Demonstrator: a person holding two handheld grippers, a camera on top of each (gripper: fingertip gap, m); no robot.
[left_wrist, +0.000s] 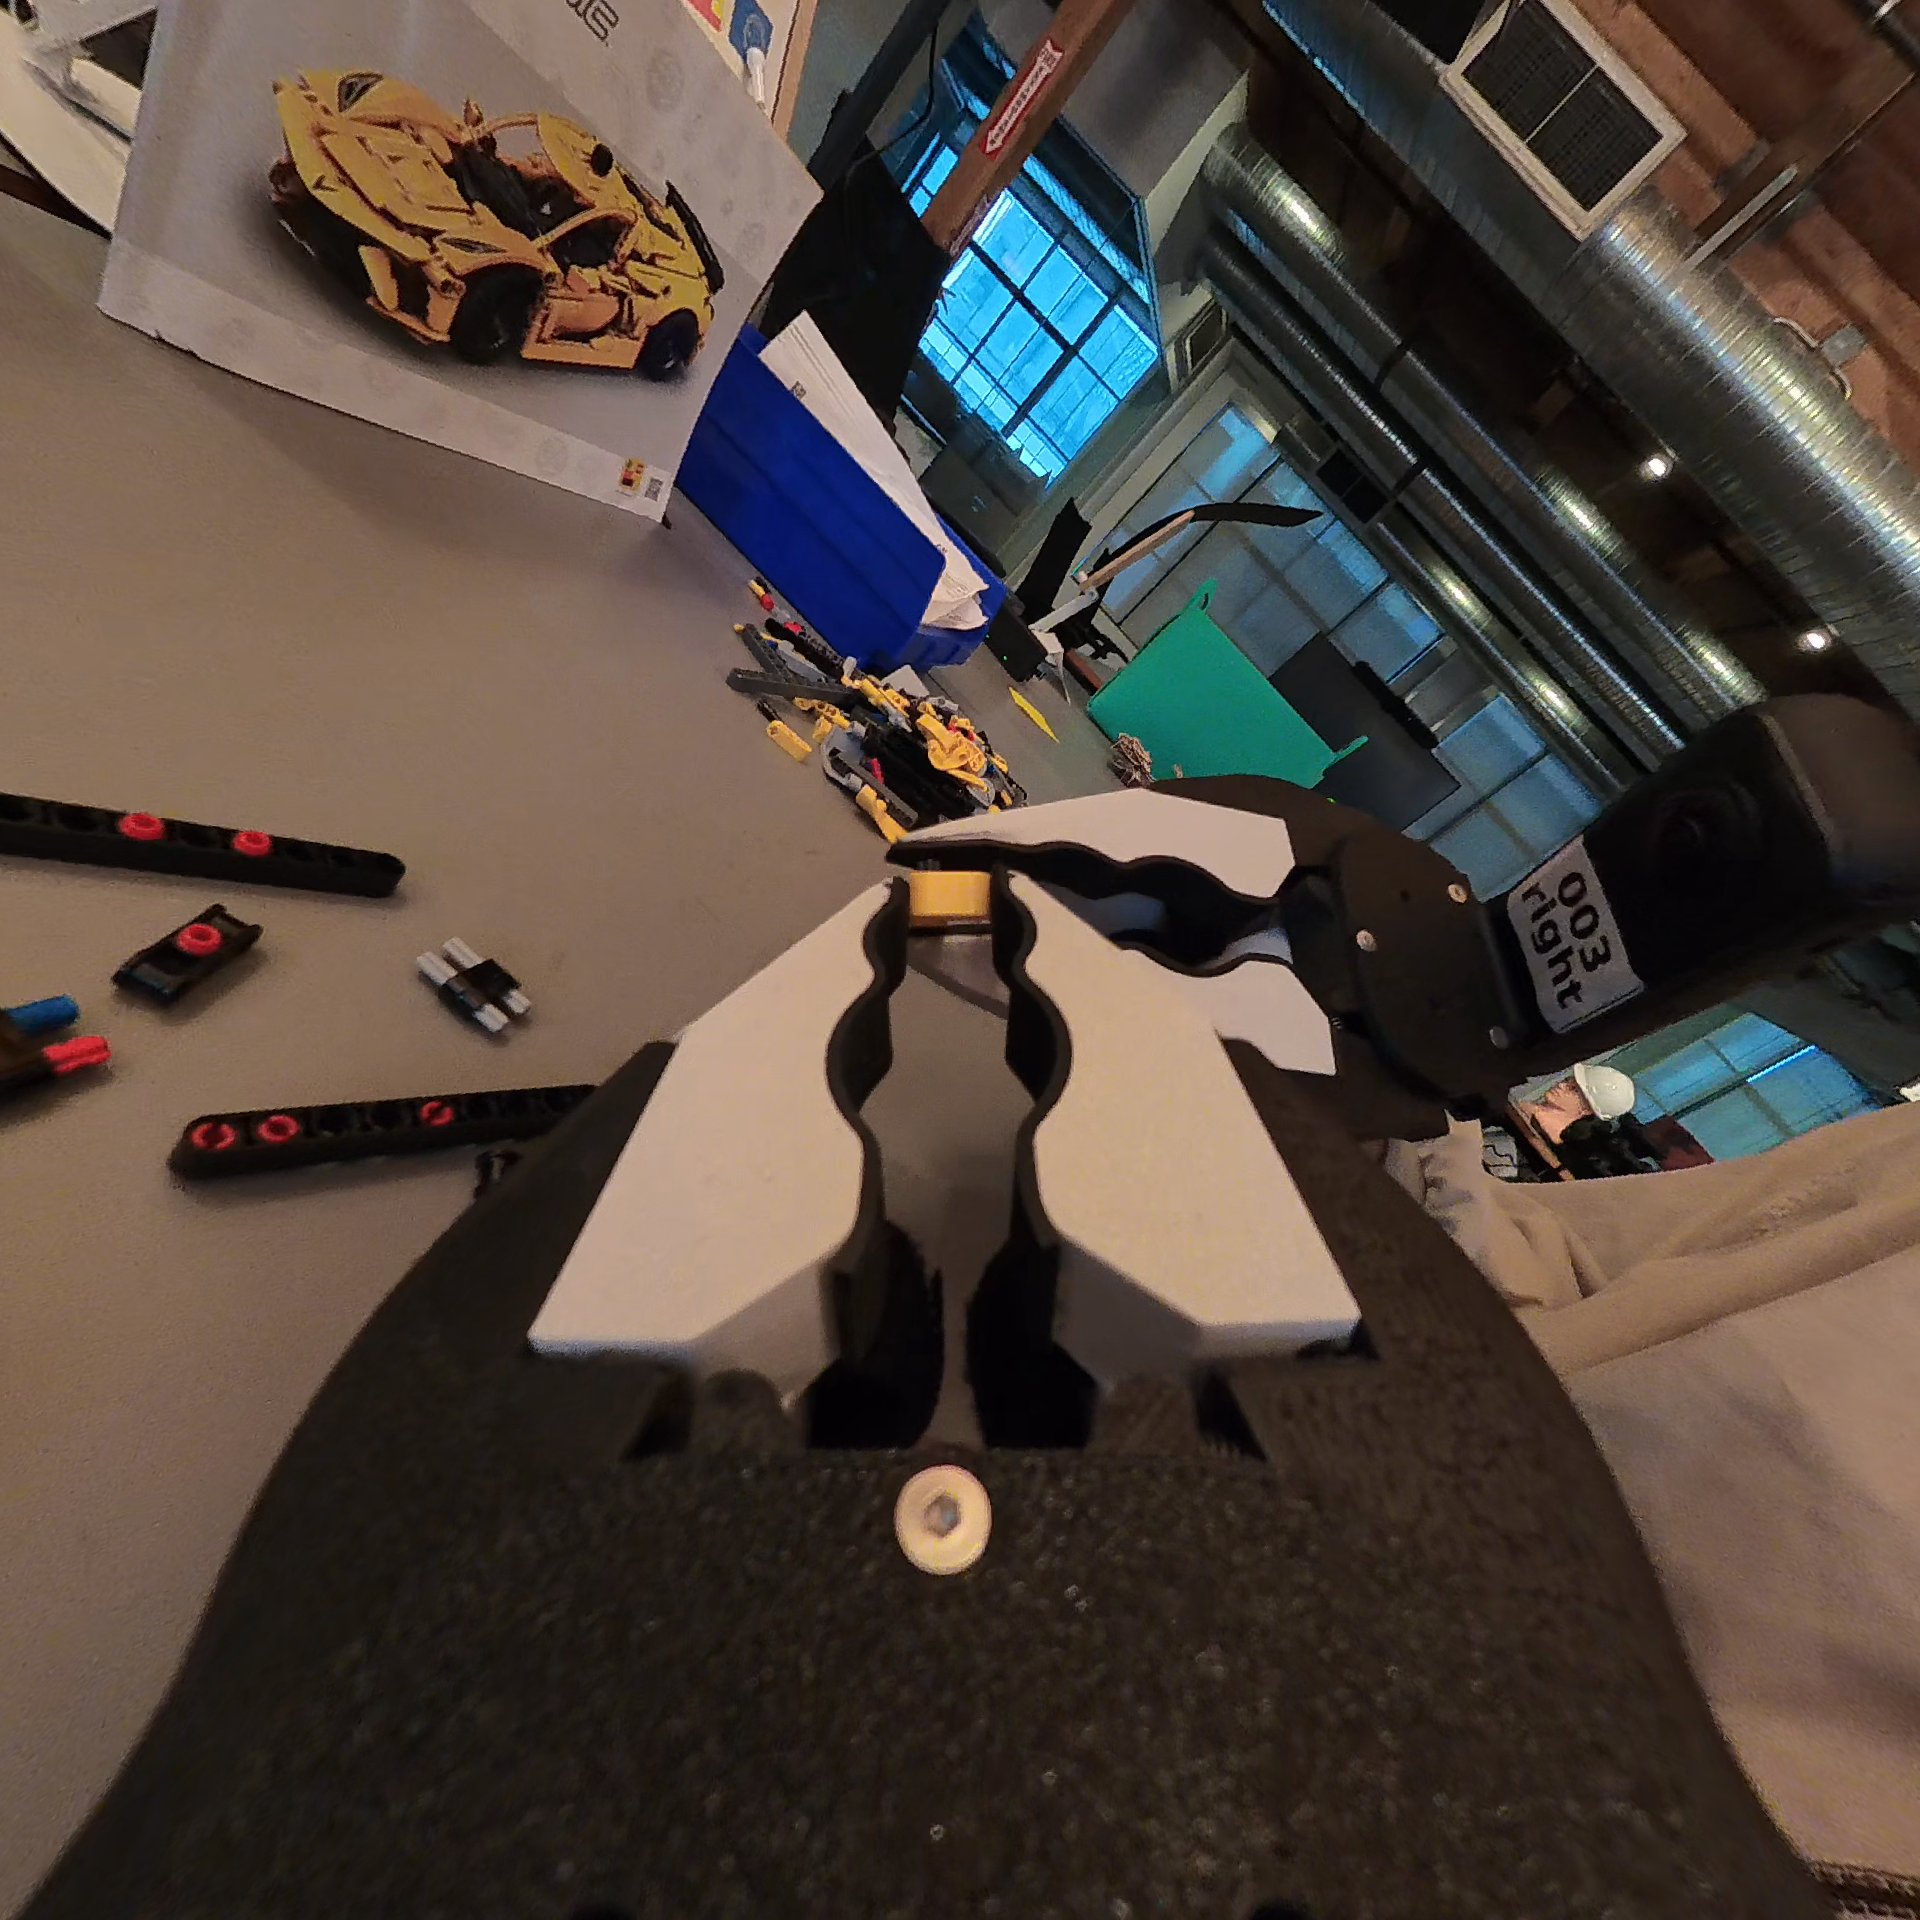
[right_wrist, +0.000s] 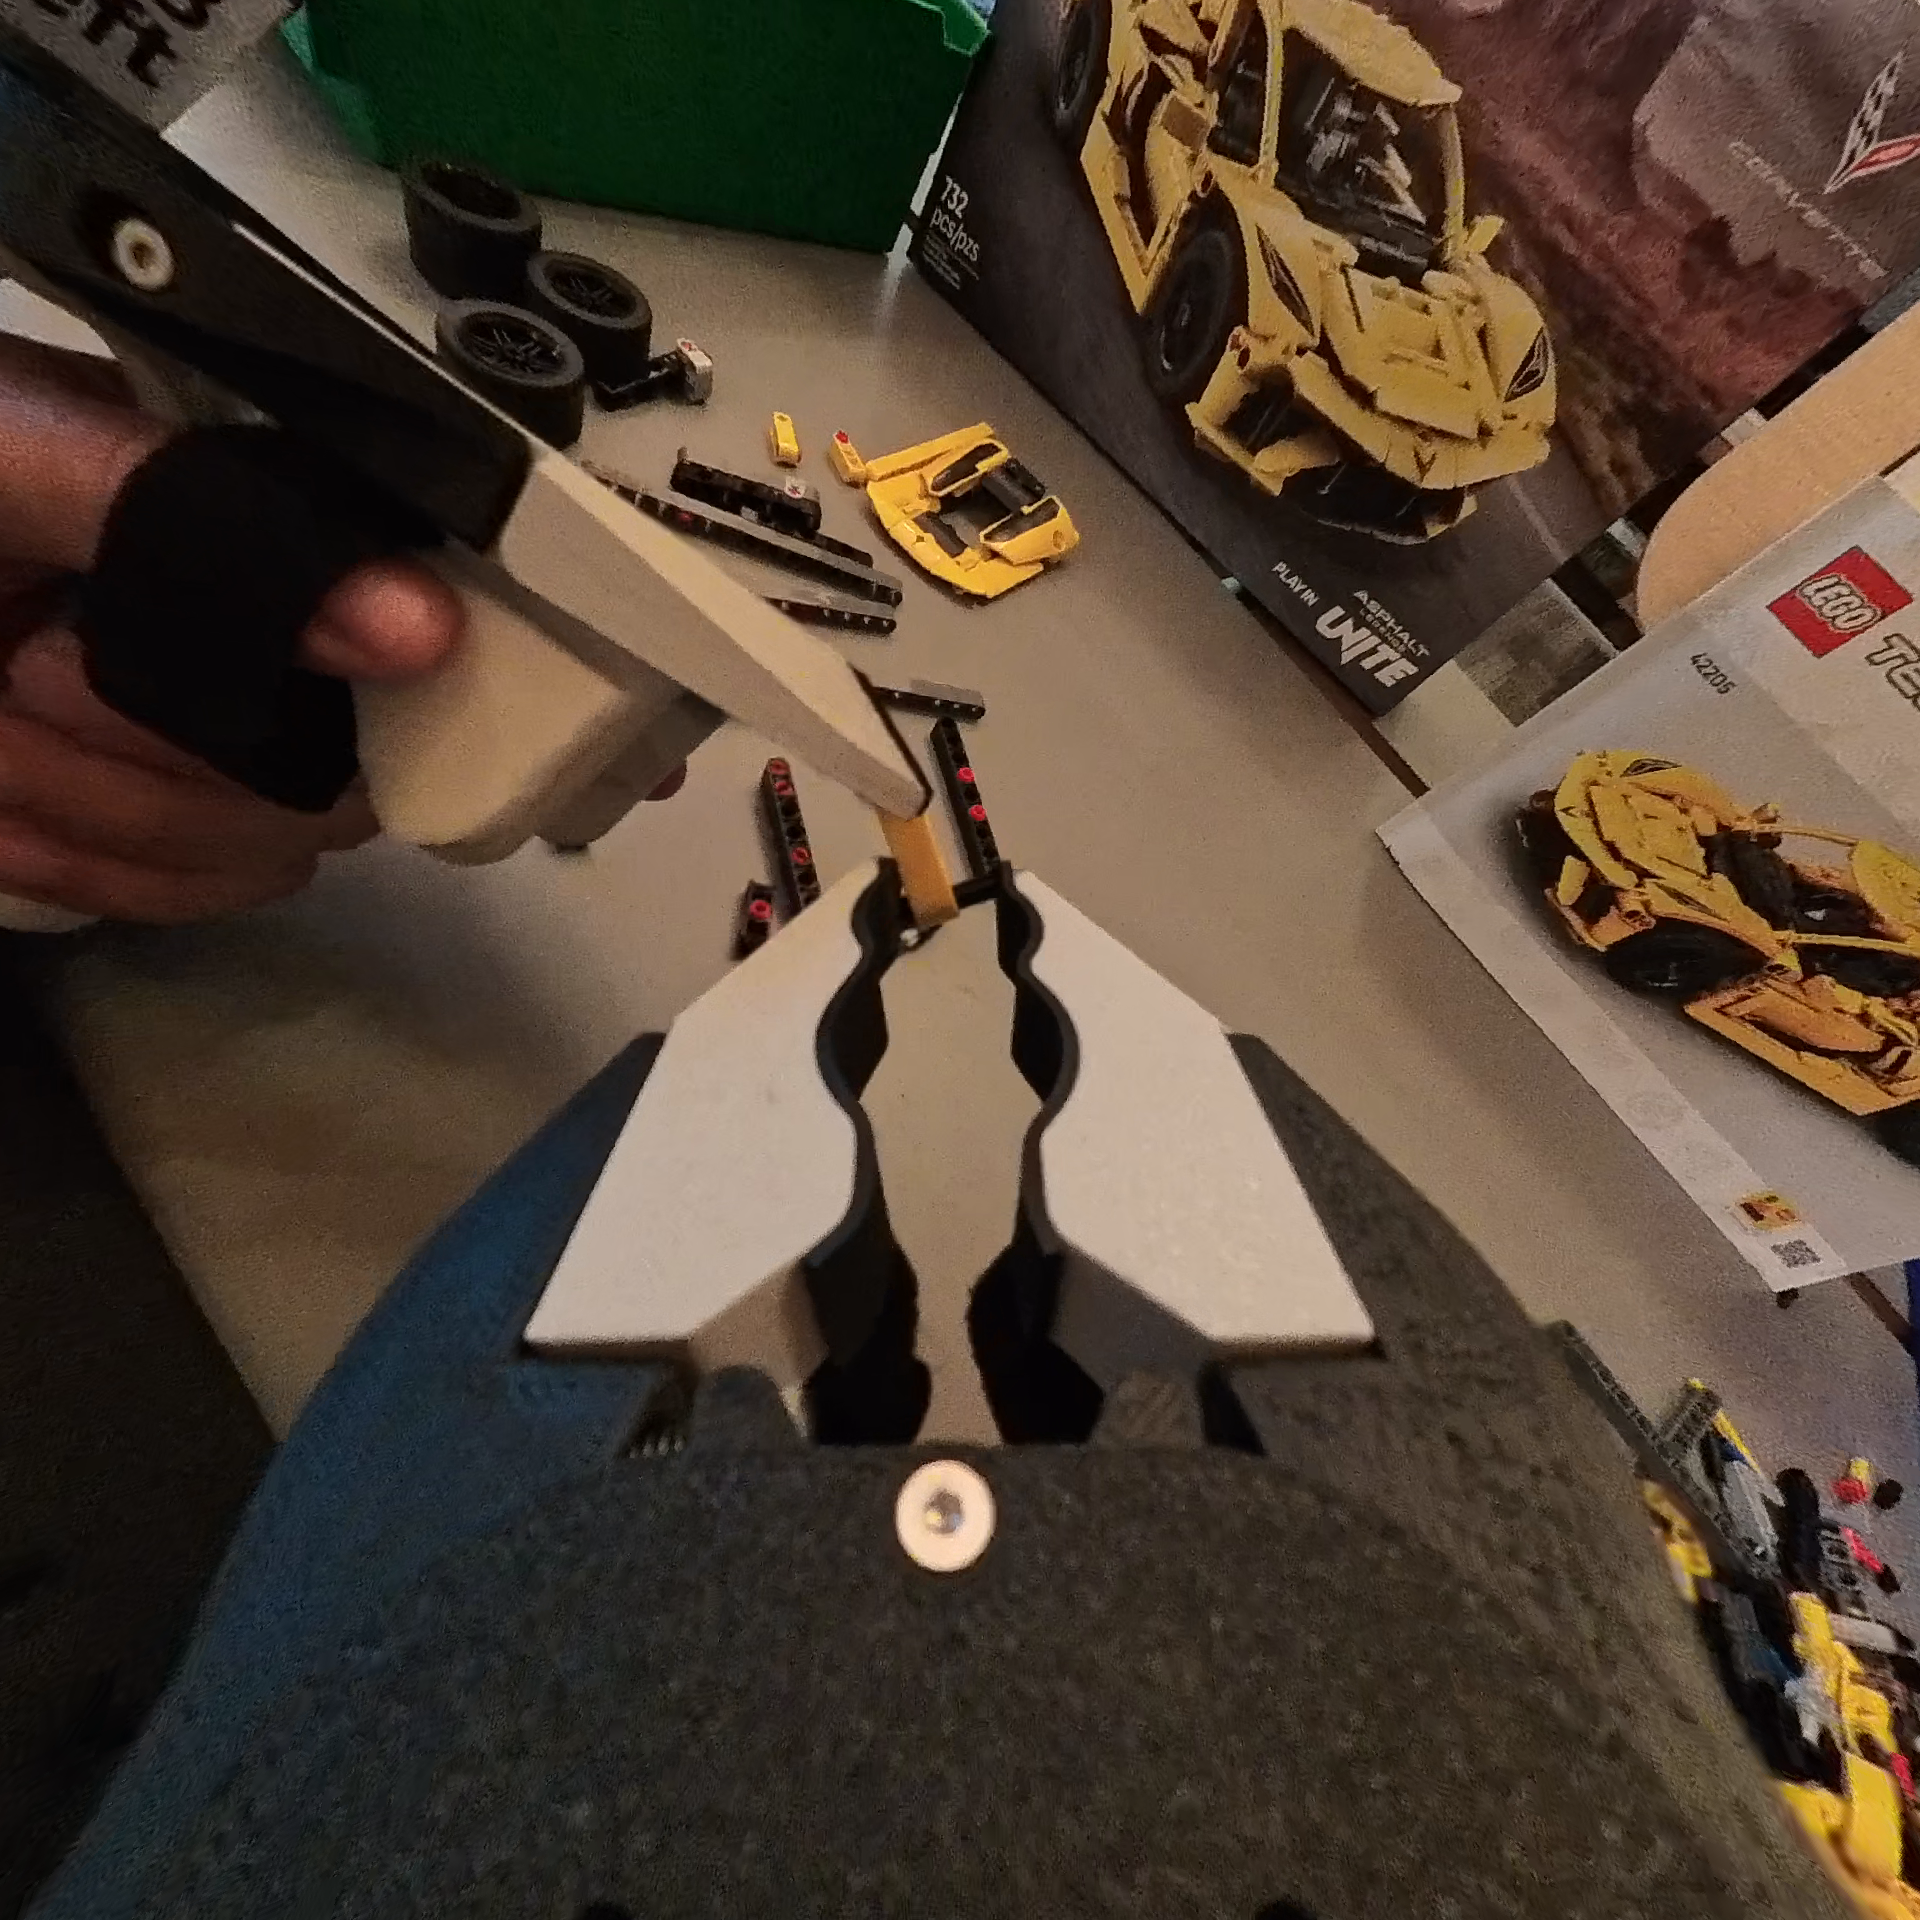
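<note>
This is a loft-style workshop or lab in a converted industrial building. Above the grey worktable (left_wrist: 312, 623) run bare silver ventilation ducts (left_wrist: 1714, 343) along a brick wall (left_wrist: 1829, 177), and beyond the table's far end stand tall multi-pane factory windows (left_wrist: 1029, 312). On the table lie loose building-brick parts (left_wrist: 914, 748), a blue bin (left_wrist: 821, 520) and a printed instruction booklet (left_wrist: 436, 239).

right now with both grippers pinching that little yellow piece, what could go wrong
The left gripper and right gripper both pinch the small yellow piece only at their very fingertips, so a slight twist might pop it loose. The black pin on it, held by the right gripper, looks thin and could slip or bend off-axis. If dropped, the piece may land among the black beams on the table below and scatter them.
</note>
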